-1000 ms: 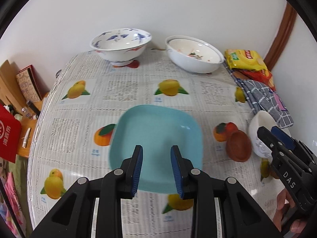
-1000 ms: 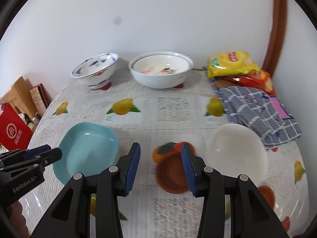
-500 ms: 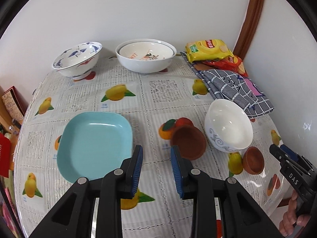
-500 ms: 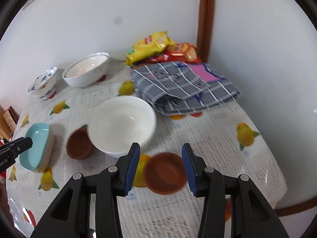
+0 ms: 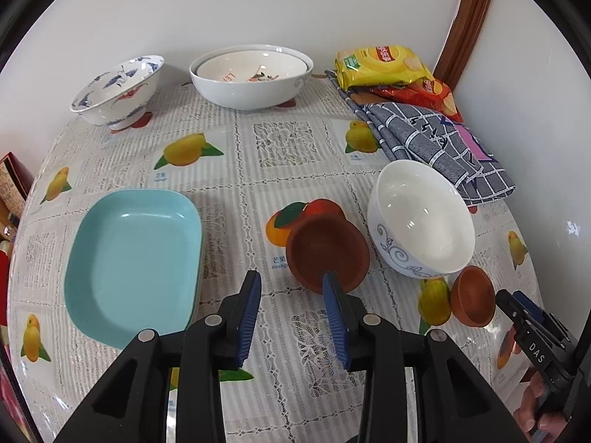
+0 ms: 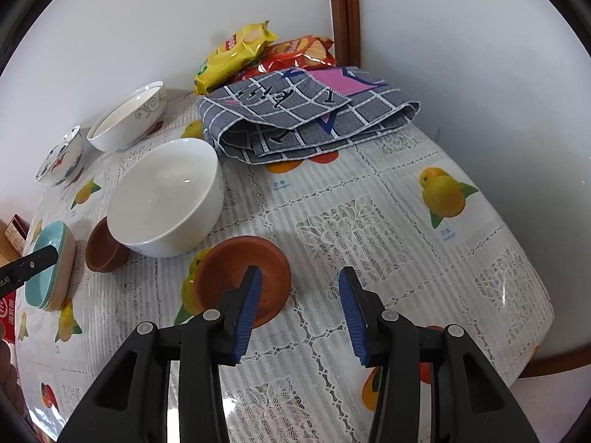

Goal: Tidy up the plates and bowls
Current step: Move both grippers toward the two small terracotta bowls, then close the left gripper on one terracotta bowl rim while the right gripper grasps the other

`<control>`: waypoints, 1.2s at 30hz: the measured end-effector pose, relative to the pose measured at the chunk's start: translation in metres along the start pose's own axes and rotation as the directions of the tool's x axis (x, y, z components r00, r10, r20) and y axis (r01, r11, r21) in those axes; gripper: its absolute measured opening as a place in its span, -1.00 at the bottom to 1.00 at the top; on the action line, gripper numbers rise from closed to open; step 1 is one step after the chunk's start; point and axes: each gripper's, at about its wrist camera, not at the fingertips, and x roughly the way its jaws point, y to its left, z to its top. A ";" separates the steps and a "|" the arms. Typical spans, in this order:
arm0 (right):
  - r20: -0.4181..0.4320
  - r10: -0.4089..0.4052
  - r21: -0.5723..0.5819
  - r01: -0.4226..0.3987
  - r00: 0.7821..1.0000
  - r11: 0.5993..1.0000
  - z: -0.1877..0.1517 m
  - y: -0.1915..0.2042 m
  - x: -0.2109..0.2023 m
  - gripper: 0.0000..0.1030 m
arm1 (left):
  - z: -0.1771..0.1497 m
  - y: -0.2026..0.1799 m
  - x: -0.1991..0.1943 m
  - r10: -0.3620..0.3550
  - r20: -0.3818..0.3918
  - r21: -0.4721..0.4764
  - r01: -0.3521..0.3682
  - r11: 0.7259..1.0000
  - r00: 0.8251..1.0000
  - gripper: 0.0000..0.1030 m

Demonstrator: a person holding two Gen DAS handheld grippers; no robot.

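- The turquoise square plate [image 5: 135, 258] sits at the left of the table [image 5: 284, 170], a shallow glossy dish with rounded corners; the right wrist view shows a stack of like plates under it.
- At the back left stands a blue-and-white footed bowl [image 5: 118, 90], and beside it a large white bowl [image 5: 251, 75] with a smaller one nested inside.
- The left gripper [image 5: 293, 312] hovers over the cloth with its jaws apart and nothing between them; its right fingertip overlaps the near rim of the larger clay bowl [image 5: 327, 247], a brown unglazed dish.
- Just right of that bowl, touching or nearly so, is a deep white bowl [image 5: 421, 217] with a blue scroll pattern on its side.
- A smaller clay bowl [image 6: 242, 282] lies near the front edge; the right gripper [image 6: 301, 308] has its jaws spread wide, left fingertip over that bowl's rim, gripping nothing.
- A folded grey checked cloth [image 6: 310, 118] and yellow snack bags [image 6: 234, 55] fill the back right corner, well apart from the clay bowls.
- Half a second ago the small clay bowl sat between the right gripper's fingers; now it lies under the left finger. The left gripper has closed in on the larger clay bowl.
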 end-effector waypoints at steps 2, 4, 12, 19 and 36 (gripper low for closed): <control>-0.009 0.013 0.003 -0.013 1.000 1.000 0.000 -0.002 0.005 -0.15 | 0.001 -0.001 0.008 0.001 -0.014 -0.004 -0.001 1.000 1.000 -0.14; -0.014 0.021 -0.004 -0.021 1.000 1.000 -0.001 -0.001 0.010 -0.16 | 0.002 -0.001 0.016 0.005 -0.022 -0.012 -0.005 1.000 1.000 -0.10; -0.026 0.049 -0.004 -0.049 0.998 0.999 -0.002 0.000 0.028 -0.48 | 0.006 0.004 0.044 0.001 -0.057 -0.052 -0.004 0.999 0.998 -0.10; -0.017 0.063 0.017 -0.062 0.998 0.998 -0.003 -0.003 0.037 -0.53 | 0.014 0.001 0.058 0.002 -0.064 -0.024 -0.004 1.000 0.998 -0.11; 0.008 0.059 0.015 -0.059 0.998 0.998 -0.004 -0.002 0.039 -0.51 | 0.019 0.001 0.075 -0.018 -0.102 -0.024 0.016 1.000 0.995 -0.19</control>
